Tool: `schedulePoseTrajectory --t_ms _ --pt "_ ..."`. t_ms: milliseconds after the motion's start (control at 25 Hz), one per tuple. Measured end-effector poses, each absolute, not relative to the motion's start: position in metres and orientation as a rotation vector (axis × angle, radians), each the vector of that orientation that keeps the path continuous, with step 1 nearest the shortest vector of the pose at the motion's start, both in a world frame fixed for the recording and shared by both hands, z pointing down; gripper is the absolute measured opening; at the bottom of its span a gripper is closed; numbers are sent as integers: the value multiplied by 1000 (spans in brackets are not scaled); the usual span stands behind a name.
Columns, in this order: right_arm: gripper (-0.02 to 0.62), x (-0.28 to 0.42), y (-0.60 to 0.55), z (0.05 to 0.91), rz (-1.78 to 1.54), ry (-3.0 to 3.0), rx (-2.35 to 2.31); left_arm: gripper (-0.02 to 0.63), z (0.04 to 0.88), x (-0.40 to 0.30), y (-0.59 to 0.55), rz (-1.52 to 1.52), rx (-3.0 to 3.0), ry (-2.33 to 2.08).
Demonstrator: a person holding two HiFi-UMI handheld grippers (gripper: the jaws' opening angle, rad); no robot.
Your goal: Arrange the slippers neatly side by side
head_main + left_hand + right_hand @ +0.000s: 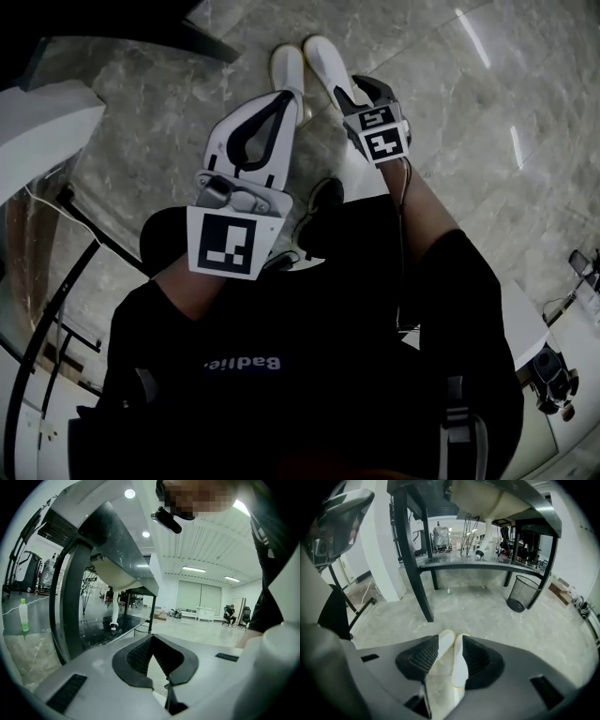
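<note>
Two white slippers point(326, 64) lie close together on the marble floor point(450, 112), framed by the spread, empty right tongs point(451, 639), which could knock them askew if they dip carelessly, while the left tongs point(151, 641) are closed on nothing.

Colour: both white, with a pale yellowish rim; plain and smooth
Left slipper point(288, 70): flat on the grey marble floor point(169, 141); lies lengthwise, its rounded end pointing away from the person
Right slipper point(328, 67): flat on the floor just beside the left one; slanted a little; its near end is hidden in the head view
Pair: side by side; rounded ends almost touching, near ends slightly further apart; a narrow V, not quite parallel
</note>
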State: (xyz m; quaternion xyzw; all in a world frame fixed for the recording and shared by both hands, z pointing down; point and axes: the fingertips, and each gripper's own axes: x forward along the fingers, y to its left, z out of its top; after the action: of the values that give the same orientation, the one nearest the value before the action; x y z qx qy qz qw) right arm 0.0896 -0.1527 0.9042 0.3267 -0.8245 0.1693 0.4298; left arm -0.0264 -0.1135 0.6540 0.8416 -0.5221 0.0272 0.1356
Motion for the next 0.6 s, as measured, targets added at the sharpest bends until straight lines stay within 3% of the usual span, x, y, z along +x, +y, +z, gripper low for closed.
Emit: schedulePoseTrajectory --t_ms 240,600 --pt "164 83 -173 1011 522 -1939 730 -6 718 -48 -116 25 2419 -1560" --pt "164 81 -179 1103 643 -1821 606 -6 712 -68 -101 29 2367 -1643"
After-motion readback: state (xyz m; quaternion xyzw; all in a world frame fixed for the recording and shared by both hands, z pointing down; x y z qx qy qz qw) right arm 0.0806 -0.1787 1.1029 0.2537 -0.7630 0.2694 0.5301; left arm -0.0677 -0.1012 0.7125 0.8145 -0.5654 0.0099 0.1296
